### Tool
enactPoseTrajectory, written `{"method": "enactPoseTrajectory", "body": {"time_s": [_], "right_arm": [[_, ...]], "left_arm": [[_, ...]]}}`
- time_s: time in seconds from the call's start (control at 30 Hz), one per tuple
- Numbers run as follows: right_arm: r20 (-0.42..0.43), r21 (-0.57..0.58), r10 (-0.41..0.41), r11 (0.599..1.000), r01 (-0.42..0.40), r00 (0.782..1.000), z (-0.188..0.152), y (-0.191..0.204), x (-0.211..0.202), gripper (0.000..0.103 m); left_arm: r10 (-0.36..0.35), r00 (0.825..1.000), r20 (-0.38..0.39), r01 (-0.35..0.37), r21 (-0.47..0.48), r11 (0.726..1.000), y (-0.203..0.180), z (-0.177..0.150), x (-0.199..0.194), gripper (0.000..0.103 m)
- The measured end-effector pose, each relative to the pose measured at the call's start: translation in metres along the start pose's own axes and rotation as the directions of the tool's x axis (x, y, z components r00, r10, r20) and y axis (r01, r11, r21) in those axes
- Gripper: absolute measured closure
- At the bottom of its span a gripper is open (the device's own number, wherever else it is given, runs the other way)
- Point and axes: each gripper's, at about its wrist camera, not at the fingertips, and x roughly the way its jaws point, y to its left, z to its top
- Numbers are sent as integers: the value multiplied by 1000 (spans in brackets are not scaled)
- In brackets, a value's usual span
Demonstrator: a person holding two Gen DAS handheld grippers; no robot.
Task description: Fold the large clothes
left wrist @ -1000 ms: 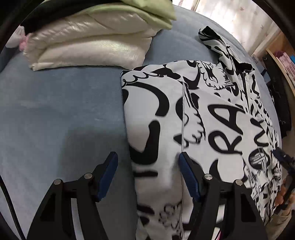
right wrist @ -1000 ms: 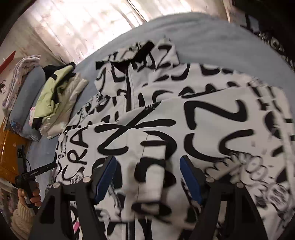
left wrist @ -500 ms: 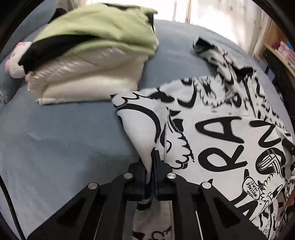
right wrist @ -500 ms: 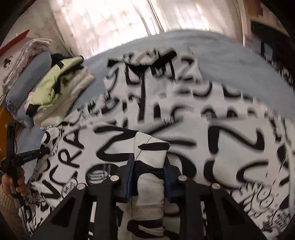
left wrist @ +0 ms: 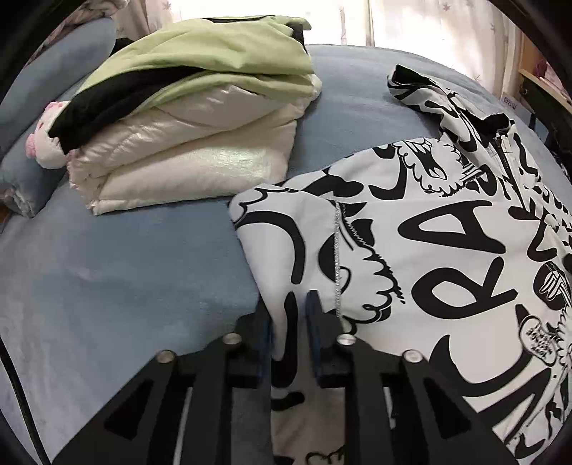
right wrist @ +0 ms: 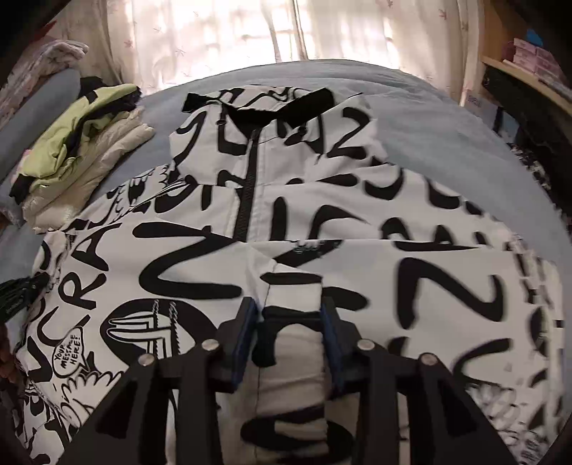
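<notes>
A large white jacket with black graffiti lettering (left wrist: 447,250) lies spread on the blue bed (left wrist: 125,268). It fills the right wrist view (right wrist: 411,214), hood at the far end, black zip down the middle. My left gripper (left wrist: 287,322) is shut on a fold of the jacket's left edge. My right gripper (right wrist: 289,322) is shut on a thick bunched fold of the jacket (right wrist: 291,297) near the lower middle, lifted a little off the bed.
A folded pile of a cream puffer and a green-and-black garment (left wrist: 193,118) sits on the bed at the far left, also in the right wrist view (right wrist: 82,143). A grey pillow (left wrist: 46,96) lies behind it. Curtains (right wrist: 286,32) and a wooden shelf (right wrist: 529,71) stand beyond the bed.
Both grippers were open over the jacket a second ago. Both have since closed on folds of its fabric and pulled them up and back a little.
</notes>
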Motion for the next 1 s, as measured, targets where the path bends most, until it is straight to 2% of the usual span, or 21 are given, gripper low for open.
{"method": "enactPoseTrajectory", "body": {"time_s": [0.1,0.23,0.3,0.37,0.4,0.47,0.6,0.73,0.8,0.87,0.93,1.0], "right_arm": [[31,-25,-45,999,46,999,-1,4,-24,61],[129,-47,-45,998,51,991,-7,18,-61,61],[146,-41,11,999,-5,989,-9,27,-72,61],[154,-37,89,996,-84,984,-12,38,-77,61],[148,-34,110,994,-106,983,-13,45,-78,61],[110,-26,149,989,-147,983,-15,58,-76,61],[96,-16,177,984,-177,979,-25,85,-76,61],[20,-41,235,971,-234,972,-40,105,-54,61],[-36,-48,240,969,-241,970,-47,109,-37,61],[-63,-61,218,973,-222,974,-54,105,-26,61],[-41,-58,180,982,-182,983,-55,92,-25,64],[-3,-49,88,995,-89,996,-54,73,-29,64]], "left_arm": [[-3,1000,28,3,-13,1000,1,2,-21,82],[-88,991,101,89,-8,996,-7,0,-59,79],[-123,985,119,118,42,992,-23,-4,-76,76],[-189,978,93,185,45,982,-36,-9,-85,77],[-236,970,60,236,14,972,-41,-12,-86,77],[-261,965,33,263,-62,963,-49,-21,-87,77],[-203,976,84,209,-77,975,-67,-45,-90,77],[-221,975,21,222,-97,970,-79,-67,-68,77],[-185,983,-9,184,-91,979,-79,-76,-55,77],[-164,986,-18,162,-88,983,-74,-79,-47,77],[-156,988,-21,153,-102,983,-65,-78,-43,77],[-76,997,-11,75,-107,991,-51,-76,-41,77]]}}
